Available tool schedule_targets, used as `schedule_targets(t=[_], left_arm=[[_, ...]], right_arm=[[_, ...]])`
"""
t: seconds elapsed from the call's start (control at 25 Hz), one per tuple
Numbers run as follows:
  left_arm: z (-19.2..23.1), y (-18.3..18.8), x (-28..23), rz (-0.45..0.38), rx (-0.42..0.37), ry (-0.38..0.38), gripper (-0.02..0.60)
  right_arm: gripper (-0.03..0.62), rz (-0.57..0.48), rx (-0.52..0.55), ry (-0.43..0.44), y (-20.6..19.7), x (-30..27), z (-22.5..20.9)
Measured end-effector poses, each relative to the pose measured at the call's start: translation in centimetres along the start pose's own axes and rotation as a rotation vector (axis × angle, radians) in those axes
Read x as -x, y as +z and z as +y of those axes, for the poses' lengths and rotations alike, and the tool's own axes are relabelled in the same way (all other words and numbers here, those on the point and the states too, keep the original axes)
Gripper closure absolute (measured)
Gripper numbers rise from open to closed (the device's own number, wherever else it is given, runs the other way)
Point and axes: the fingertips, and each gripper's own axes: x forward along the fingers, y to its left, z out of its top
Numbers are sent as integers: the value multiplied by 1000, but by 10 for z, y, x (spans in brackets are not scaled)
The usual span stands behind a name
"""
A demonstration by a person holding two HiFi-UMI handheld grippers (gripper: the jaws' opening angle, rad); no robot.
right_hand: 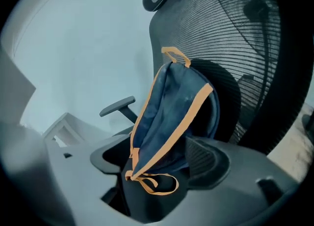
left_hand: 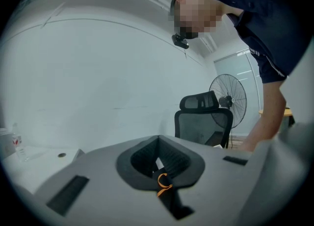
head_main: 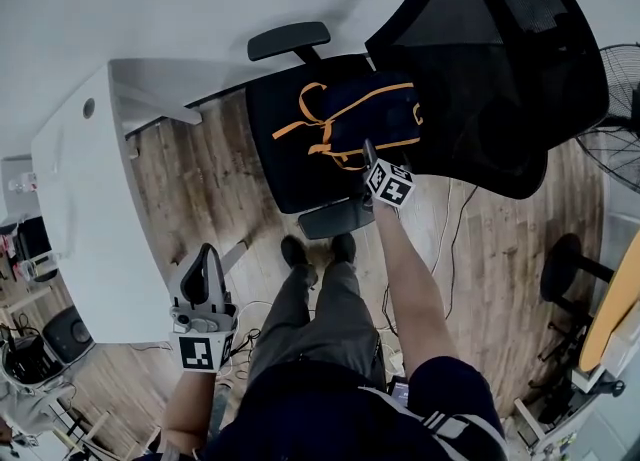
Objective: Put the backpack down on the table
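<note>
1. The backpack (head_main: 350,119) was not yet on the table. It stood on the seat of the black office chair (head_main: 285,164), leaning against the mesh backrest (head_main: 500,69), with its orange top loop upward.
2. My right gripper (head_main: 370,155) reached in over the seat's front edge, just beside the nearer armrest (head_main: 335,219). Its jaws stood apart with the backpack's lower end and a loose orange strap in the gap. I could not see the pads pressing on the fabric.
3. My left gripper (head_main: 207,261) hung low, just beside the near edge of the white table (head_main: 90,199). Its jaws were together with nothing held.
4. The tabletop beside that edge lay bare and white.
5. A strip of wooden floor (head_main: 200,179) separated the table from the chair, and the far armrest (head_main: 288,41) jutted toward the table's corner.
6. A standing fan (head_main: 615,114) stood behind the backrest, well apart from both grippers.
</note>
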Motion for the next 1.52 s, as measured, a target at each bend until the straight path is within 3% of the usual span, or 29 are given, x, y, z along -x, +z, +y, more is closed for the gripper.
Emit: schedule_targets(t=[0.44, 0.68, 0.8, 1.12, 1.32, 1.52], left_arm=[[-7, -11, -12, 30, 32, -21, 578], [-5, -23, -12, 46, 7, -7, 578], [-7, -25, -16, 59, 30, -10, 578], [-13, -26, -19, 42, 25, -30, 578], [-10, -34, -15, 69, -4, -15, 578], [-13, -38, -14, 93, 18, -8, 578]], right_arm=[[283, -30, -36, 24, 4, -28, -1], [387, -54, -43, 23, 10, -38, -7], [448, -67, -46, 18, 12, -41, -10], [555, -82, -33, 30, 13, -47, -8], [576, -84, -54, 54, 14, -49, -7], [580, -78, -37, 90, 16, -47, 0]])
